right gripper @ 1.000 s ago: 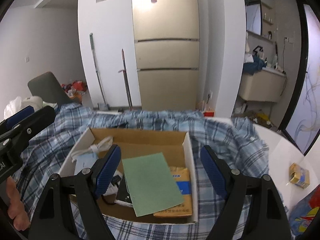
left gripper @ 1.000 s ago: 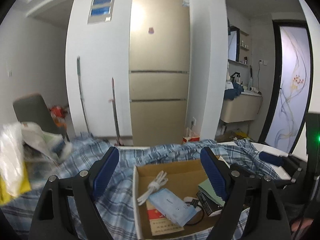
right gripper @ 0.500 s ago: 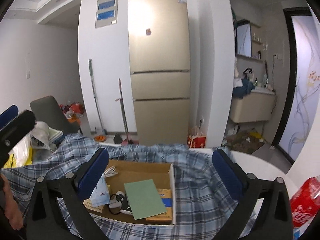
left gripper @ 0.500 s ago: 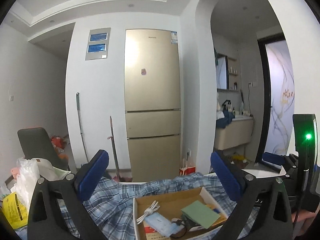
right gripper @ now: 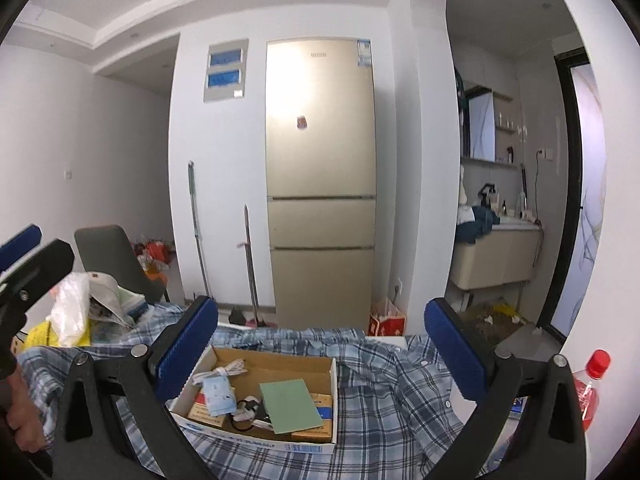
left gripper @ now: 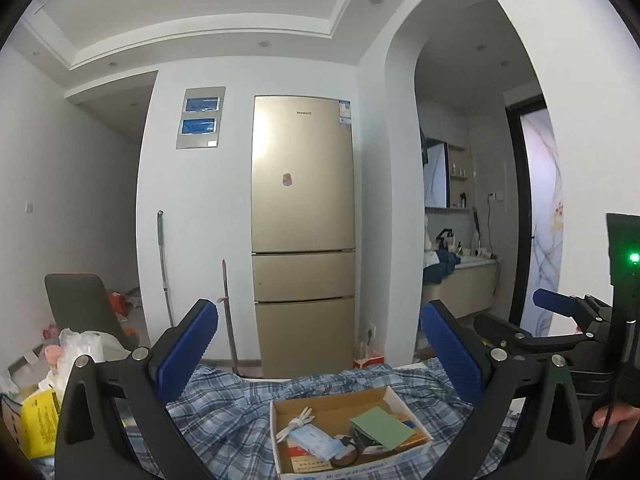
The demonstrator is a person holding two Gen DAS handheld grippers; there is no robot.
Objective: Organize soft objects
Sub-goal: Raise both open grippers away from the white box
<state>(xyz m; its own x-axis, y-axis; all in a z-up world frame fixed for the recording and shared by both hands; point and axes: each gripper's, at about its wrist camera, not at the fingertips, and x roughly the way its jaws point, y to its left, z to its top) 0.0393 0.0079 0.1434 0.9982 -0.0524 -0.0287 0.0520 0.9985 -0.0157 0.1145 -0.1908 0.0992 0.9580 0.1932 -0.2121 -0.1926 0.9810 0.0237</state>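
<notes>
Left wrist view, lower left: yellow bag (left gripper: 38,426) and white plastic. Centre bottom: plaid shirt (left gripper: 224,420) spread flat, cardboard box (left gripper: 348,432) resting upon it. Left gripper (left gripper: 318,354) wide apart, nothing between, having just been opening. Right wrist view only: red-capped bottle (right gripper: 592,384) at lower right. Right gripper (right gripper: 320,350) likewise apart and empty, over the shirt, having just been opening.
</notes>
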